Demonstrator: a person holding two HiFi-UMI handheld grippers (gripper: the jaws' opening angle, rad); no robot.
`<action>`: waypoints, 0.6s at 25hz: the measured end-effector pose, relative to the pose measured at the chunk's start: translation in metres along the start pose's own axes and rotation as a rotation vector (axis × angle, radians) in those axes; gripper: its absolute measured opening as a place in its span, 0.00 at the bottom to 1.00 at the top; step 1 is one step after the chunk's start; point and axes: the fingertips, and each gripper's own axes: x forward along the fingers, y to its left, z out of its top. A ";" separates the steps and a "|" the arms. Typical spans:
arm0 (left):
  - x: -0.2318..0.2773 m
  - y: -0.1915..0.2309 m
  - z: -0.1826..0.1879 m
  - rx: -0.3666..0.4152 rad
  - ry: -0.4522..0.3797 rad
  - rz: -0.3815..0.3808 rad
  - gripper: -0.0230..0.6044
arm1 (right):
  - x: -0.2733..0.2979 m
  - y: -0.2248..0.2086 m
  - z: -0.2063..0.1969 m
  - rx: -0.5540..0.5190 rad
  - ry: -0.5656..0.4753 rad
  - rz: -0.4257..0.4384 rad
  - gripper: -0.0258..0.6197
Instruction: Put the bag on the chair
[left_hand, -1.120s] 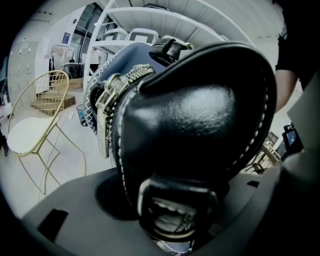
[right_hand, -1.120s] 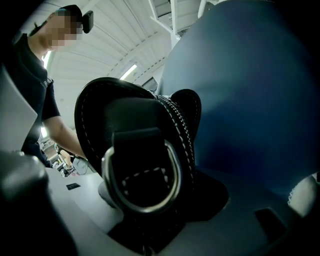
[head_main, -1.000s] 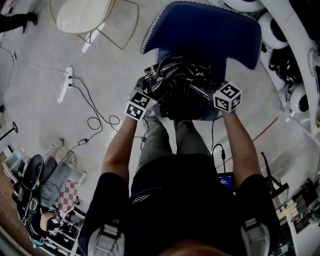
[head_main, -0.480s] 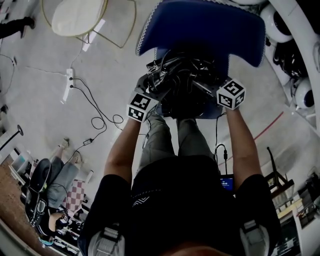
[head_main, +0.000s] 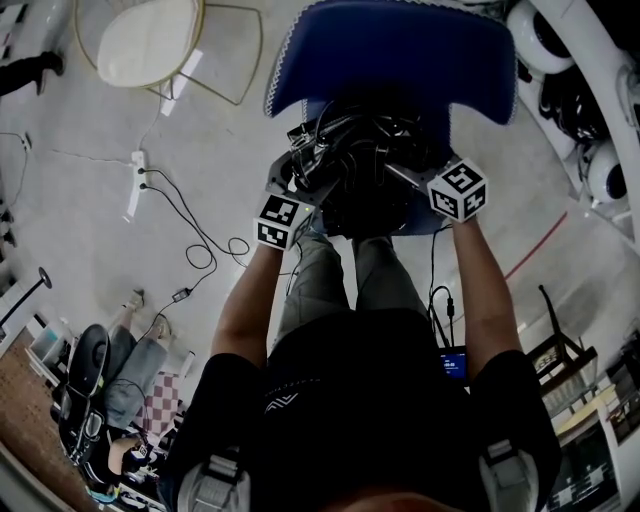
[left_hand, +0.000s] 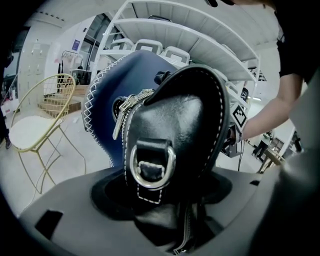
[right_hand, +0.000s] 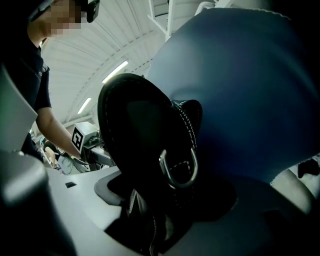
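Only the gripper views show left claw (left_hand: 161, 202) and right claw (right_hand: 164, 210) just opening, loose around the bag (left_hand: 176, 117) ends.

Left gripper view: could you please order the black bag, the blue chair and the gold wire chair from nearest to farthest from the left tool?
1. Black bag: between the jaws, centre.
2. Blue chair: directly behind the bag, centre-left.
3. Gold wire chair: far left, standing well apart.

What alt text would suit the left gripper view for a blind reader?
A black leather bag with a metal D-ring fills the frame, in front of a blue chair. A gold wire chair stands left, white shelves behind.
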 end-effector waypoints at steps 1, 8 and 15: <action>0.000 0.000 0.000 0.001 0.006 -0.001 0.58 | -0.001 0.000 0.000 0.004 0.004 -0.010 0.51; -0.005 -0.003 -0.005 0.012 0.044 -0.011 0.61 | -0.002 0.004 -0.005 0.018 0.034 -0.024 0.53; -0.008 -0.004 0.000 0.069 0.096 -0.083 0.63 | -0.036 0.003 -0.019 0.012 0.173 0.003 0.53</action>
